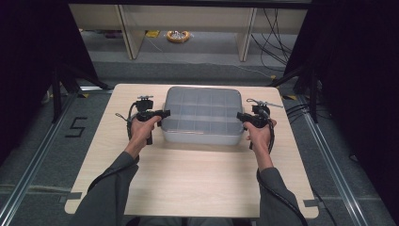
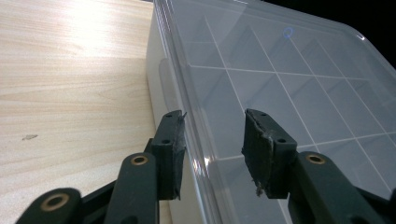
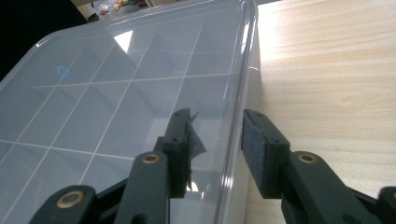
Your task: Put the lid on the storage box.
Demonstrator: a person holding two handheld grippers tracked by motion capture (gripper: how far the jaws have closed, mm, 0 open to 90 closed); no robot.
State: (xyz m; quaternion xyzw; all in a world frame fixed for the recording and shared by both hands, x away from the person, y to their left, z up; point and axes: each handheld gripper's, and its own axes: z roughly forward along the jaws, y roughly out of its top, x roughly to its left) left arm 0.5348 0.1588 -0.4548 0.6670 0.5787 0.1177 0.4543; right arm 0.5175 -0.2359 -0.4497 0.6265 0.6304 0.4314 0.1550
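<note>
So the setup is a light wooden table (image 1: pixel 188 179) with a clear, rounded-corner plastic organizer box (image 1: pixel 202 115) sitting on its far half, roughly centred left to right. The box has a see-through lid, and under it a grid of thin white dividers splits the inside into a bunch of compartments. Can't make out anything lying in them.

A person has both forearms coming in from the near edge, grey sleeves, one black two-jaw gripper in each hand. The left gripper (image 1: pixel 162 113) is at the box's left end, and the right gripper (image 1: pixel 241 116) is at the box's right end, so the box sits between the two of them.

From the left gripper view, the left gripper (image 2: pixel 214 140) has its jaws straddling the lid's edge: one pad is on the outside by the box's white side wall, the other sits over the lid top. The jaws are pulled in narrow, about as tight as they go, but whether the pads actually press on the plastic can't be told for sure.

Same deal in the right gripper view. The right gripper (image 3: pixel 217 140) has the lid's rim running up between its jaws, one pad over the lid, one out over the table side. Narrow gap too, and real contact is hard to call.

Black cables trail back from both grippers along the person's arms.
</note>
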